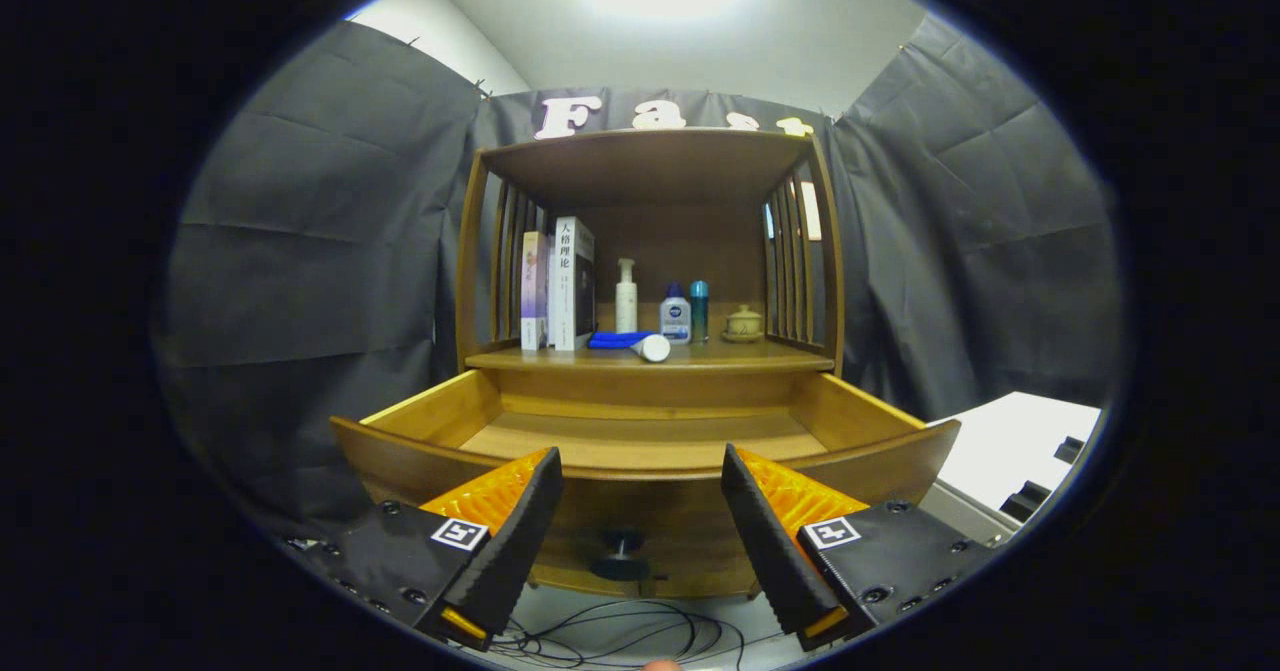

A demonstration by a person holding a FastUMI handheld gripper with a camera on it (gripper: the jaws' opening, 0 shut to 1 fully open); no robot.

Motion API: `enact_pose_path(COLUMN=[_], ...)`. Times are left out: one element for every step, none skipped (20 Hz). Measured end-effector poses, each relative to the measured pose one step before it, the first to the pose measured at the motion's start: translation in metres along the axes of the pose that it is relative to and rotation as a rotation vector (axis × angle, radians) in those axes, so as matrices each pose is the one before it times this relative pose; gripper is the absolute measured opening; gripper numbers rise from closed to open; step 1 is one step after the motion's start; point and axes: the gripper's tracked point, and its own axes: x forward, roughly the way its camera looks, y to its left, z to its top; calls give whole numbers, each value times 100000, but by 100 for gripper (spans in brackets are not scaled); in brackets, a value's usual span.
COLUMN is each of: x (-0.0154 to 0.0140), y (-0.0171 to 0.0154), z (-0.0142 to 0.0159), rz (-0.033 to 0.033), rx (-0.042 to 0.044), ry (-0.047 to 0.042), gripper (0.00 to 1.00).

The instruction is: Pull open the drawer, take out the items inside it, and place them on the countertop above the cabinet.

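Ahead of your fingers the drawer (640, 431) stands pulled open, its visible floor bare wood and its knob (620, 551) showing between your fingertips. Your gripper (640, 521) hangs with fingers wide apart, holding nothing. On the countertop (760, 356) above, a blue tube (630, 343) lies before the books (558, 286), bottles (676, 313) and a small lidded pot (743, 324).

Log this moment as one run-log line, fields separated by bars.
wooden drawer: pulled open, visible floor bare | blue tube with white cap: lying on wooden countertop | hand-held gripper: open, before dark round drawer knob
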Motion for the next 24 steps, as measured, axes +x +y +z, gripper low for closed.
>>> enact_pose_path(x=[92,350,133,226,338,337,418,379,406,303,264,255,-11,104,-1,119,56,136,224,-61,110,385,477,358], y=[-130,-35,33,137,113,101,58,95,-78,-50,148,-137,-247,176,120,122,19,1,101,171,347,154,-14,-61], z=[-998,-920,-781,-477,-567,-509,-555,-495,-382,-401,-375,-215,223,-48,226,121,35,70,-32,113,-74,271,34,118], rz=[142,118,-61,-349,-339,-410,-589,-573,-1108,-694,-149,-1004,-676,-59,150,-91,-313,-442,-706,-348,54,-112,-170,-16], rx=[-499,-741,-799,-1116,-1037,-965,-1070,-665,-920,-383,125,-11,1006,1430,702,247,-1005,-1586,-918,488,429,-688,-485,851], ry=[1702,1675,1567,1057,993,1073,1356,1211,1217,1500,1152,1327,-666,212,-201,140,-581,-580,272,-875,-26,-908,-150,-252], gripper=[99,99,99,99,99,99,99,99,99,100,100,100,100,99,98,98,98,99,99,99,100,100,100,100])
